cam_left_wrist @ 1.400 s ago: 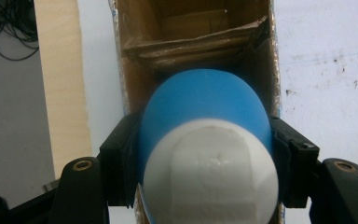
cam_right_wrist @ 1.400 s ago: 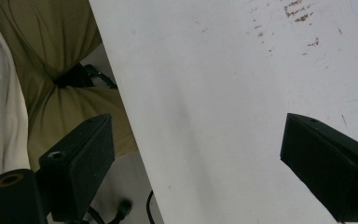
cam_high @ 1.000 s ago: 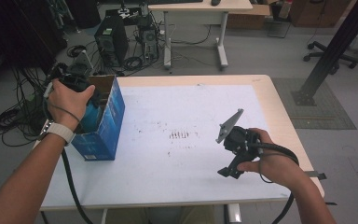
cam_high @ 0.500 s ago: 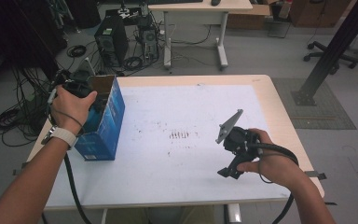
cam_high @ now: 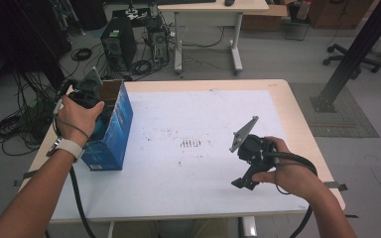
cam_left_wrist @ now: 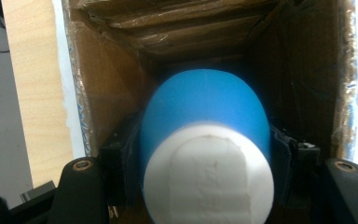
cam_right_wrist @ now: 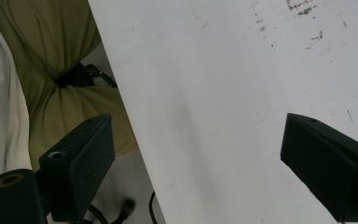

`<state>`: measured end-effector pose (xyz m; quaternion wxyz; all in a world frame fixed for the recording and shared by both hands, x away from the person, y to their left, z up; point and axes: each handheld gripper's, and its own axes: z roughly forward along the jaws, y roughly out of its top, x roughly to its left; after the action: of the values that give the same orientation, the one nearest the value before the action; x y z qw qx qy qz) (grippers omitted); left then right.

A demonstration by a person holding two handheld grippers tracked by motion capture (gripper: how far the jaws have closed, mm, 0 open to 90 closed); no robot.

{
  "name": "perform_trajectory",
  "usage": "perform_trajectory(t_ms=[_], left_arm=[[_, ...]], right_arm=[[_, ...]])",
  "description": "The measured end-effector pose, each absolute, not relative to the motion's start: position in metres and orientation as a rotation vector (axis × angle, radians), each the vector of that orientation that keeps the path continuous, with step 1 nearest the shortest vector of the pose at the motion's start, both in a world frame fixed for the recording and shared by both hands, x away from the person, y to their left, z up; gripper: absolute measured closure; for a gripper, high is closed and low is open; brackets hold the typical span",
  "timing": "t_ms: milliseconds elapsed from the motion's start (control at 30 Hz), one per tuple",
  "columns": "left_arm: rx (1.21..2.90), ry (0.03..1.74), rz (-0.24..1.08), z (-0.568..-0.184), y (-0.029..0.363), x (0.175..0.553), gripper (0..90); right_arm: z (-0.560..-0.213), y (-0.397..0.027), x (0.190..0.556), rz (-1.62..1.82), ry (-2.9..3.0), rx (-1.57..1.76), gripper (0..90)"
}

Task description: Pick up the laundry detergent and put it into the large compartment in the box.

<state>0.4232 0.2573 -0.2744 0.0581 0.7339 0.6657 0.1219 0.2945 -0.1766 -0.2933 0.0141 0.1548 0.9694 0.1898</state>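
Blue, white-capped bottle [cam_left_wrist: 205, 140] clenched in left tool [cam_left_wrist: 205, 154] inside cardboard box [cam_left_wrist: 116, 84]; right tool [cam_right_wrist: 196, 158] released; no writing legible.

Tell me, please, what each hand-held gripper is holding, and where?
The left hand-held gripper clamps a blue bottle by its sides, over the box. The right hand-held gripper holds nothing.

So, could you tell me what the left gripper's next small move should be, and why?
Probably lower it a little further into the blue cardboard box before letting go. The left gripper is shut on a blue bottle with a white cap, which hangs in the open box mouth above the bottom. The right gripper is open over the table.
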Motion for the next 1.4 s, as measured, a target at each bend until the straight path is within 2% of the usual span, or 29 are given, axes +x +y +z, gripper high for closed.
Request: perform_trajectory(t_ms=[867, 1400], left_arm=[[2.236, 2.015, 0.331, -0.2764, 0.2635, 0.4291, 36.6], [2.238, 2.017, 0.311, -0.2781, 0.2643, 0.4314, 29.8]], right_arm=[[-0.2961, -0.1755, 0.2946, 0.586, 3.024, 0.490, 10.1], [-0.2986, -0.1768, 0.2945, 0.592, 3.022, 0.497, 9.6]])
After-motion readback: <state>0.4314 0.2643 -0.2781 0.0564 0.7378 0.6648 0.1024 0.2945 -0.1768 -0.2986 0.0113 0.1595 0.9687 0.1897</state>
